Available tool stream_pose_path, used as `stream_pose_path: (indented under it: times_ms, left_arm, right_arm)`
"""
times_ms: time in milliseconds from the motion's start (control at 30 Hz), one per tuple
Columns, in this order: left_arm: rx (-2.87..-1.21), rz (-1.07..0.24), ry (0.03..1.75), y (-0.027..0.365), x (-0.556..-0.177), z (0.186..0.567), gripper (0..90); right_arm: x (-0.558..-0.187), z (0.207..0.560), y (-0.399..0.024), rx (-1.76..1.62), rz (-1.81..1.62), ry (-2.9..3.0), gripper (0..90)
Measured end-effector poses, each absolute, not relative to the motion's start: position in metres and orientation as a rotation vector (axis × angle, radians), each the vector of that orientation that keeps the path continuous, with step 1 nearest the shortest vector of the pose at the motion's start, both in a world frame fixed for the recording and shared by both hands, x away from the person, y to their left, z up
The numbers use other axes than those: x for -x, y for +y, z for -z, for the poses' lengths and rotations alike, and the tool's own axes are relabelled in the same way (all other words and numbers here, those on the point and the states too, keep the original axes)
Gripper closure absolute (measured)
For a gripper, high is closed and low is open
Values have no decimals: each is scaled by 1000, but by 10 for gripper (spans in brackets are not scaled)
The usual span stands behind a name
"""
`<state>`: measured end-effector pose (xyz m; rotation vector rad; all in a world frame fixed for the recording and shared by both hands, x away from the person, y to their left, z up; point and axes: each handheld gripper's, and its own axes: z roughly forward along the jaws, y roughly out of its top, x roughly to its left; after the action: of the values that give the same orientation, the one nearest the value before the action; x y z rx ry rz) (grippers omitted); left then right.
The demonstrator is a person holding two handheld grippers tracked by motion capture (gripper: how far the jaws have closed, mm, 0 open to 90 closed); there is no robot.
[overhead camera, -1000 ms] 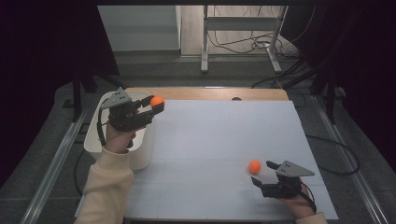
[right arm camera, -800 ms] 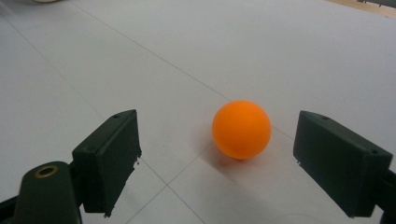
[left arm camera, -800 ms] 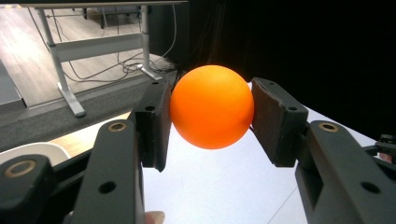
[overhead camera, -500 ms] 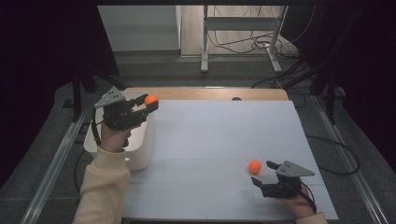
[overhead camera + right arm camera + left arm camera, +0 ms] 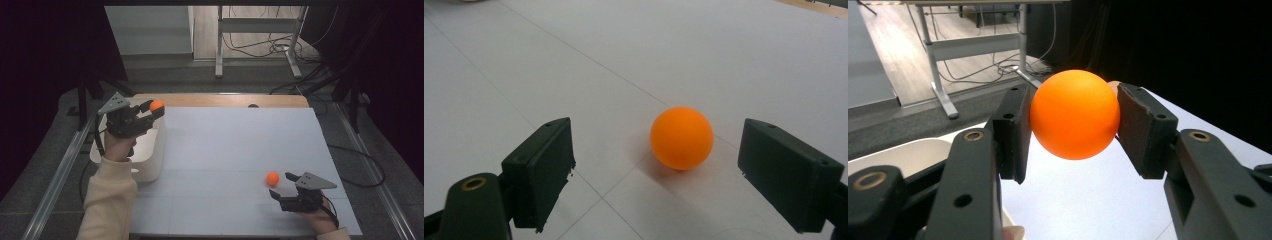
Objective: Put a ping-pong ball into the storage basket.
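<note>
Two orange balls | left gripper (image 5: 151, 111) clamps first ball (image 5: 157, 105) above white bin (image 5: 150, 160) | right gripper (image 5: 283, 185) jaws wide apart, second ball (image 5: 272, 178) at its 11 o'clock on table (image 5: 240, 140), untouched.

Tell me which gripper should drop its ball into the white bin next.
Left. The left gripper already clamps an orange ball above the white bin. The right gripper is open, its ball on the table.

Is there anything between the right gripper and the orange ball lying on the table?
Nothing visible. The right gripper is open, and the orange ball rests on the white table just ahead of its jaws, with bare surface between them.
</note>
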<state>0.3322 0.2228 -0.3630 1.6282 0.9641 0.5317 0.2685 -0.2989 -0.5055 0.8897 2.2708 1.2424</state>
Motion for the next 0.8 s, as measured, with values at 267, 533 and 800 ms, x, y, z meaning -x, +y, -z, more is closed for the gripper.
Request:
stream_pose_path:
  times_ms: [267,533,800]
  left_arm:
    - [-1605,-557,1012,236,-334,365,501]
    - [-1581,-569,1072,251,-339,371,501]
    - [-1592,-598,1111,255,-344,376,501]
  right_arm:
    - [-268,506,-299,-889,-1242,2271,155]
    - [-268,506,-299,-890,-1240,2271,155]
    - [-268,506,-298,-891,-1240,2272,155]
